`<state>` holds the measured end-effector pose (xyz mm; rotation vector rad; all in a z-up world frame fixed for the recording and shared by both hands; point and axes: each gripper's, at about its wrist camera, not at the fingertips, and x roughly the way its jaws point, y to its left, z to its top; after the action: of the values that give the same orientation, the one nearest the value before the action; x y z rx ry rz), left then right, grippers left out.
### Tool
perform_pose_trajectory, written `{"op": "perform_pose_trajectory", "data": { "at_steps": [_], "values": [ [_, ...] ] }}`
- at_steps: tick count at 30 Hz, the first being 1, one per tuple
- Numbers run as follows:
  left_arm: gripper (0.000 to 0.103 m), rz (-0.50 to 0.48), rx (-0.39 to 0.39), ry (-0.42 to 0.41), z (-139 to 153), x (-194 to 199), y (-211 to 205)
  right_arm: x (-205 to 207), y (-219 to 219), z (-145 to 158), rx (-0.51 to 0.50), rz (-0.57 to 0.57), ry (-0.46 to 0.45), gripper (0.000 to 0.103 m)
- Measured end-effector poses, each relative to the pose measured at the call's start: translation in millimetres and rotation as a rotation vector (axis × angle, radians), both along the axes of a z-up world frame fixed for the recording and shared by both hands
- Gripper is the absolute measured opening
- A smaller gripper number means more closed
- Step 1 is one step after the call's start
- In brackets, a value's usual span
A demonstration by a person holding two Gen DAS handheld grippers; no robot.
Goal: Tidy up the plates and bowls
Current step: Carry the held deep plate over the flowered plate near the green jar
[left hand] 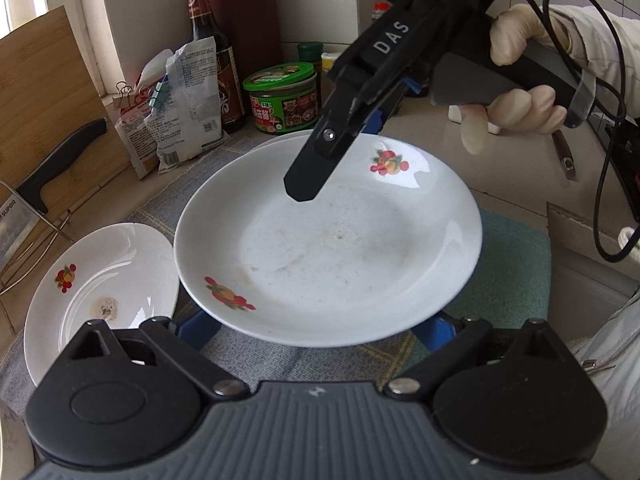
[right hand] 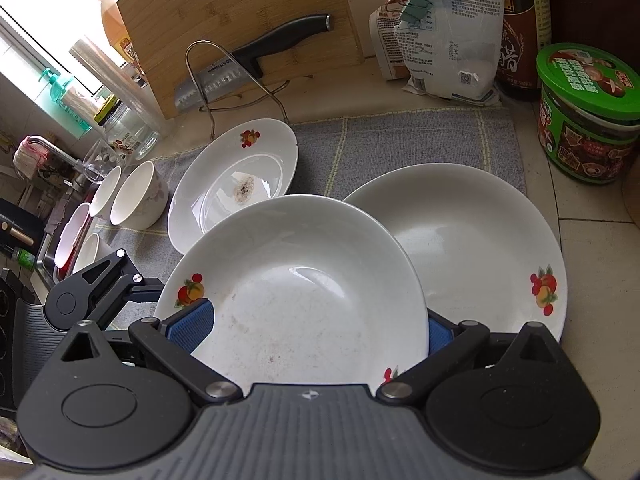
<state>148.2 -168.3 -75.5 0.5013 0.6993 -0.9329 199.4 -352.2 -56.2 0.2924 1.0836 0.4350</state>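
gripped by its rim in the right gripper (right hand: 314, 332): a white round ceramic plate with fruit decals (left hand: 328, 248), one blue pad over the face and one behind. held roughly level, just above and overlapping a second white fruit-decal plate (right hand: 480, 236) lying on the grey checked cloth (right hand: 400, 140). offset from it rather than centred (round, so no long axis to line up), so probably a matter of sliding across, then lowering. left gripper (left hand: 316, 334) spread wide, gripping nothing, fingers tucked under the plate's near edge as if to steady it.

just beside, on the same cloth: a third white plate with a burnt-looking stain (left hand: 100, 280). further off near the sink, a cluster of white ceramic bowls (right hand: 136, 196). behind, a bamboo cutting board (right hand: 240, 20) with a black-handled knife (right hand: 280, 36), and a green-lidded sauce tub (right hand: 588, 116) on the pale tiled counter (right hand: 592, 256). little spare room on the cloth.
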Motion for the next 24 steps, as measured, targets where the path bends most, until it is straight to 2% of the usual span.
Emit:
{"op": "perform_pose_trajectory", "data": {
  "at_steps": [24],
  "values": [
    [0.099,-0.005,0.051,0.024,-8.9,27.7,-30.0,17.4,-43.2,-20.3,0.031,-0.027,0.018,0.103]
  ]
}}
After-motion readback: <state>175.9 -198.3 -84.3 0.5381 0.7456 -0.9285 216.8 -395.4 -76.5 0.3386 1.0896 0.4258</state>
